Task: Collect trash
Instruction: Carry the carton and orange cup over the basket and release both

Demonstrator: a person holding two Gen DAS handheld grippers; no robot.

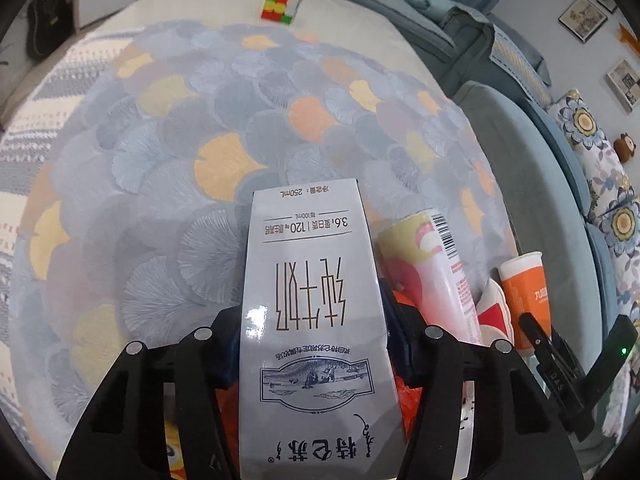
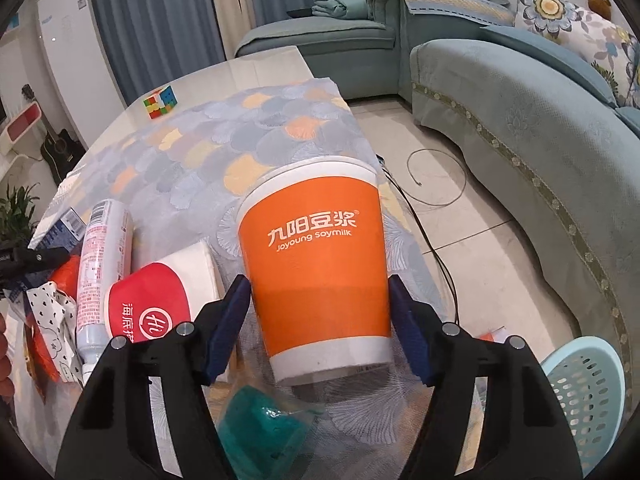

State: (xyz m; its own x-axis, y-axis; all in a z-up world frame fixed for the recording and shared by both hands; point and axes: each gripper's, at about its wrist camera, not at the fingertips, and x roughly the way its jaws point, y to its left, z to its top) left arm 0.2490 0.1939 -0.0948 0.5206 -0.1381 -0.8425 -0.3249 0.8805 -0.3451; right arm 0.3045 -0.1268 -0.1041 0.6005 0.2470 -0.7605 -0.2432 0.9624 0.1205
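While my left gripper (image 1: 316,344) clamps the tall white milk carton (image 1: 312,280) above the fan-patterned tablecloth (image 1: 168,152), my right gripper (image 2: 320,320) has its blue pads (image 2: 230,320) against the orange paper soymilk cup (image 2: 316,264) (rim tilted away). Beside it lie a pink-and-white spray can (image 2: 100,268) and a red paper bowl (image 2: 146,308).

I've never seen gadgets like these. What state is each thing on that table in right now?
Milk carton: clamped in the left gripper.
Orange cup: upright between the right gripper pads, which touch its sides.
Spray can: lying on its side.
Red cup: tipped over.
Cube: scrambled.
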